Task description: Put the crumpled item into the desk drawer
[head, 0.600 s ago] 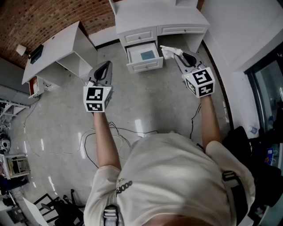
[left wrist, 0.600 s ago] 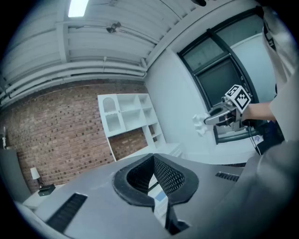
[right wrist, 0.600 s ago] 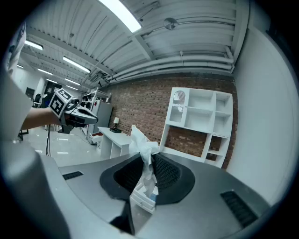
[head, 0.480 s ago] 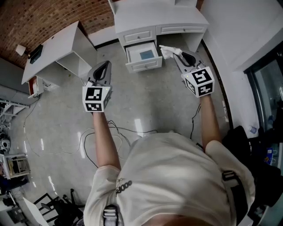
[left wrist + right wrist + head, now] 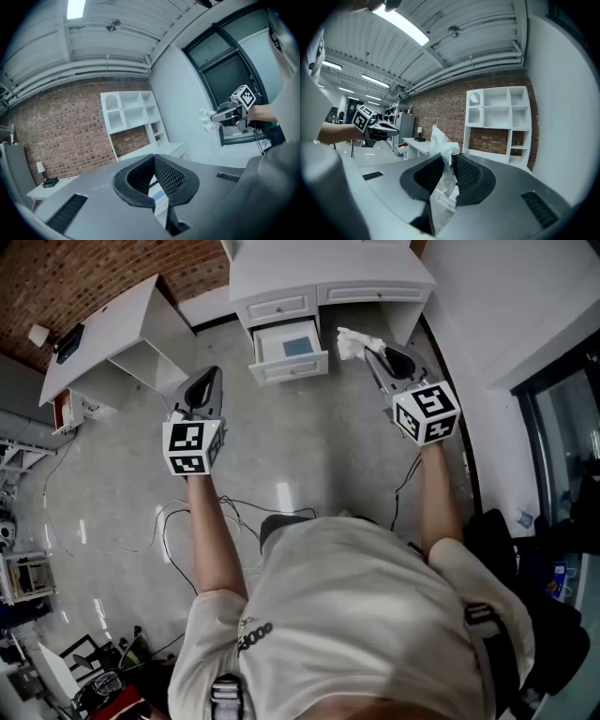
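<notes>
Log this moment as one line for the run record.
right gripper: shut on crumpled item, held right of drawer | left gripper: shut, empty | desk drawer: open, item not yet inside

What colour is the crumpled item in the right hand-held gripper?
White; crumpled item shows best in the right gripper view.

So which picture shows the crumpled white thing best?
The right gripper view: the crumpled white item sits close up, pinched between the right gripper's jaws. The head view shows it small at that gripper's tip, near the open drawer. The left gripper view shows only a tiny far-off speck.
</notes>
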`<control>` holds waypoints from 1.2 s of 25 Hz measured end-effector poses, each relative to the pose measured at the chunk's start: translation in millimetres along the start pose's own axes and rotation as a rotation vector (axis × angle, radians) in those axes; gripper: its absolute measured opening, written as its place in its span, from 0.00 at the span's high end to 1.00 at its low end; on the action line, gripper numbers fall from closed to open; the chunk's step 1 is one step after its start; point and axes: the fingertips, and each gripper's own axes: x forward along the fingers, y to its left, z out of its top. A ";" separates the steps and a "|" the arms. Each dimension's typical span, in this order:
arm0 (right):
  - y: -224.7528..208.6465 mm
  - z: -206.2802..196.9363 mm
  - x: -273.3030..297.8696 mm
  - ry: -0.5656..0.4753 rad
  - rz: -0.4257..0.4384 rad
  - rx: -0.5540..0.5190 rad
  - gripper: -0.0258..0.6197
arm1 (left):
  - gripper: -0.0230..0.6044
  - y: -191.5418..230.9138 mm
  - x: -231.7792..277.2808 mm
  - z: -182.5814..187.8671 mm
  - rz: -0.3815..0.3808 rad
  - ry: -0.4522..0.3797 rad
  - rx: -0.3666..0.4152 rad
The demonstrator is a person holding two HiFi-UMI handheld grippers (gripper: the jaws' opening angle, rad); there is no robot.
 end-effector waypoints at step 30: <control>-113.4 -25.6 219.5 0.028 0.013 -0.003 0.87 | 0.93 115.4 236.3 -40.0 -0.052 0.047 -0.025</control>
